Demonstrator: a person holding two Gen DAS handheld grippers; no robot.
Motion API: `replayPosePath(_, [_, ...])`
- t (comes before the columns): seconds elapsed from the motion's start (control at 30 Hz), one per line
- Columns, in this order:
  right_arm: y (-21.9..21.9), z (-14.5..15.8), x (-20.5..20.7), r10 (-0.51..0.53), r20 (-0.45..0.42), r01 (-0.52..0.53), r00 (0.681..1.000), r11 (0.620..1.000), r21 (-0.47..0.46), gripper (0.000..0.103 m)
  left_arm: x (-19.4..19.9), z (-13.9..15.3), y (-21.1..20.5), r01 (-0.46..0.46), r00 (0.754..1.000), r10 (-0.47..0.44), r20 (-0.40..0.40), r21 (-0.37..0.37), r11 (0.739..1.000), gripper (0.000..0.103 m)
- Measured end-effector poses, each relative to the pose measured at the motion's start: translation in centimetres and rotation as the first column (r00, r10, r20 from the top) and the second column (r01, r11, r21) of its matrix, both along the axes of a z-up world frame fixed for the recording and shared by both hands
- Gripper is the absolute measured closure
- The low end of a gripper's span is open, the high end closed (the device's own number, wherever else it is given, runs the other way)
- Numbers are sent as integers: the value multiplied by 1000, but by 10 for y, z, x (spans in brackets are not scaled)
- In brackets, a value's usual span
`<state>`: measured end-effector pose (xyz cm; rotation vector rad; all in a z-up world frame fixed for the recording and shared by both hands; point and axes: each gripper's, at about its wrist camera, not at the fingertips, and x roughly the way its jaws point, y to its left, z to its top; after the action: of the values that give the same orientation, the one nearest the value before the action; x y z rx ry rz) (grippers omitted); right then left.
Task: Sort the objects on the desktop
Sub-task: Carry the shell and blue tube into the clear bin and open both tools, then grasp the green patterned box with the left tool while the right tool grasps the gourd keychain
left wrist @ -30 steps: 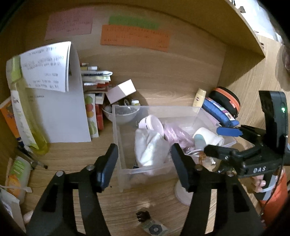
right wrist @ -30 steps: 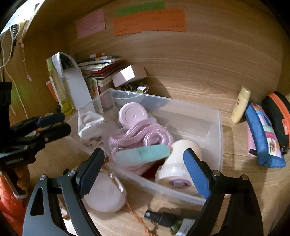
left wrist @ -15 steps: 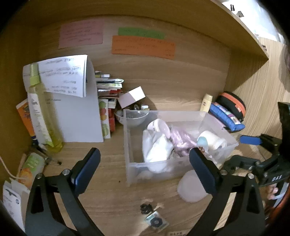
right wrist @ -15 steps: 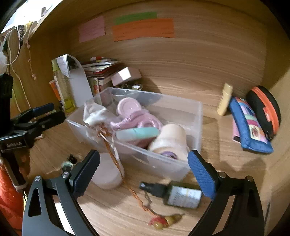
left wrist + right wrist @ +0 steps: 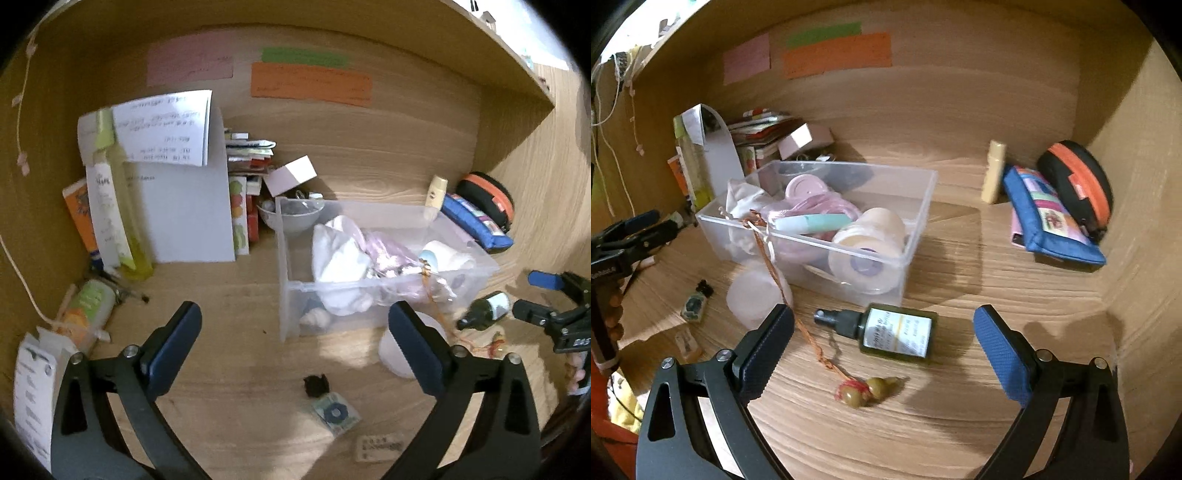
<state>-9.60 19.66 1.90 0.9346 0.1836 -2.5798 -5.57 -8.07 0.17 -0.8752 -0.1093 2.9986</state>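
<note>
The right gripper [image 5: 882, 347] is wide open and holds nothing. Between its fingers lies a green bottle [image 5: 894, 331] on its side, with a bead charm [image 5: 866, 391] just in front. The charm's orange cord [image 5: 775, 273] runs up over the clear box [image 5: 916, 221] rim. Inside the box are a tape roll [image 5: 864, 254], pink rope [image 5: 816, 206] and white cloth [image 5: 340, 254]. The left gripper [image 5: 295, 343] is wide open too, holding nothing, above a small packet [image 5: 334, 413].

I count one clear plastic storage bin [image 5: 916, 206], one dark green glass spray bottle [image 5: 897, 332], three coloured paper notes on the back wall [image 5: 834, 55], one blue fabric zip pouch [image 5: 1049, 218], and one round black case with orange zip [image 5: 1078, 177].
</note>
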Motion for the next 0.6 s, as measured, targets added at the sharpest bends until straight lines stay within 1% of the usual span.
replayPosePath(0.07, [4,-1,6,-7,-24,7,1000,1000,1,6,5,0,-2,19,1000,-19,19,36,999,1])
replayPosePath(0.13, [9,-3,9,5,-25,-6,1000,1000,-10,6,8,-1,-3,17,999,-19,48,48,999,1])
replayPosePath(0.23, [12,-7,8,25,28,-24,999,999,-26,6,16,-6,-5,-9,999,7,53,43,999,1])
replayPosePath(0.3, [15,-13,6,22,65,-20,998,999,-37,6,19,-12,-5,-22,997,20,71,28,999,1])
replayPosePath(0.43, [19,-24,6,17,111,-11,994,999,-50,6,25,-25,-8,-27,993,24,116,20,999,1])
replayPosePath(0.6, [19,-33,9,22,134,-15,991,999,-51,6,28,-37,-9,-24,987,20,158,25,999,1])
